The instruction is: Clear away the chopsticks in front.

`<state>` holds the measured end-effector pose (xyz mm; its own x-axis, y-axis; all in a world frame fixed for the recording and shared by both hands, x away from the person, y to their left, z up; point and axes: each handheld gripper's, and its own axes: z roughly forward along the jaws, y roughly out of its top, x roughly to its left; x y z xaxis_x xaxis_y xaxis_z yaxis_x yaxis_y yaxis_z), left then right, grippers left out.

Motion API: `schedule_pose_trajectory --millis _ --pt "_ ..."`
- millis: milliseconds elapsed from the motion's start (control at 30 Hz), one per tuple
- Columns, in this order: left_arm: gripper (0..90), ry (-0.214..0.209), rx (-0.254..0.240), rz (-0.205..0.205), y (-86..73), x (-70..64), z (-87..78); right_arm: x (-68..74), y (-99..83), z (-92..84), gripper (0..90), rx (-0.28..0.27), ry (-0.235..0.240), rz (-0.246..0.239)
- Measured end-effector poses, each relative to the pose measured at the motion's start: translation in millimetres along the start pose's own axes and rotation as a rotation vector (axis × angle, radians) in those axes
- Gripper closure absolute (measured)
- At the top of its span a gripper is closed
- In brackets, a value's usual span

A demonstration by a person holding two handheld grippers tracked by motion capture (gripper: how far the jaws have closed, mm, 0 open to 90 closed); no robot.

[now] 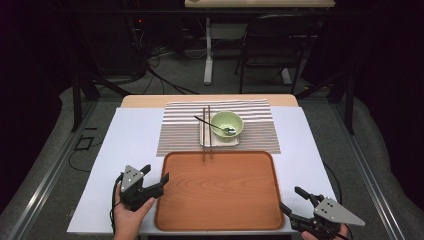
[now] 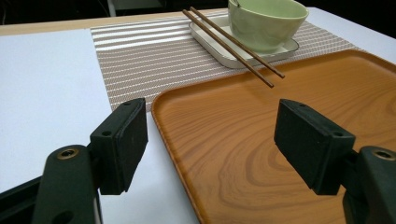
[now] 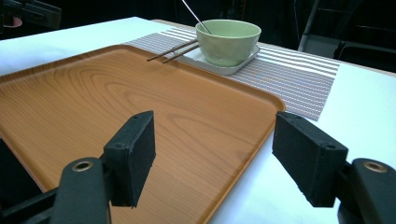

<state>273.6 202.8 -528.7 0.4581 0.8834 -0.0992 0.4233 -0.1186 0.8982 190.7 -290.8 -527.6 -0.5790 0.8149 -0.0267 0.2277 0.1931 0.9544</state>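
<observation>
A bare wooden tray [image 1: 220, 192] lies at the table's near middle. Behind it, on a striped placemat [image 1: 180, 132], a green bowl [image 1: 226, 123] stands on a small white plate [image 1: 220, 141] with a spoon [image 1: 215, 125] leaning in it. A pair of brown chopsticks [image 1: 207, 132] rests across the plate's left side, tips over the tray's far rim. My left gripper [image 1: 156, 175] hovers open at the tray's left edge, nothing between its jaws. My right gripper [image 1: 291, 199] hangs open at the tray's near right corner, also holding nothing. In the left gripper view the tray's corner [image 2: 196, 100] lies between the jaws.
A white sheet [image 1: 127, 150] covers the tabletop under the placemat and tray. Beyond the table stand a dark chair [image 1: 272, 45], a table leg [image 1: 208, 50] and cables on the floor. Metal frame rails run along both sides.
</observation>
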Motion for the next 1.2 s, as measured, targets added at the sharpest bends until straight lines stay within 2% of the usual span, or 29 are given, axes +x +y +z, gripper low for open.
schedule_pose_trajectory --millis 33,133,467,567,733,767,867,1200 --pt "26.3 -0.005 0.005 -0.014 0.3 0.6 0.8 -0.1 -0.2 -0.8 29.8 0.002 -0.002 0.001" --pt "26.9 0.003 0.013 -0.02 0.5 1.0 1.1 0.0 -0.4 -1.8 29.7 0.001 -0.004 0.003" --pt "28.6 -0.018 0.03 -0.055 3.0 3.5 0.2 0.9 0.0 -1.8 29.6 0.002 0.0 -0.002" --pt "28.8 -0.008 0.051 -0.054 7.7 1.7 0.8 0.7 0.0 -1.6 29.5 0.002 -0.001 -0.004" --pt "28.8 -0.017 0.075 -0.056 13.3 -0.5 3.3 0.0 0.0 -1.3 29.5 0.005 0.002 0.0" --pt "29.0 -0.024 0.095 -0.069 16.3 -1.3 5.7 0.1 0.0 -1.5 29.5 0.005 0.003 0.0" --pt "29.1 -0.03 0.108 -0.089 19.4 -2.0 8.6 0.6 0.1 -1.7 29.5 0.005 0.004 -0.003" --pt "29.9 -0.04 0.159 -0.12 35.9 -2.3 19.8 0.9 -0.1 -2.1 28.6 0.0 0.003 -0.008"
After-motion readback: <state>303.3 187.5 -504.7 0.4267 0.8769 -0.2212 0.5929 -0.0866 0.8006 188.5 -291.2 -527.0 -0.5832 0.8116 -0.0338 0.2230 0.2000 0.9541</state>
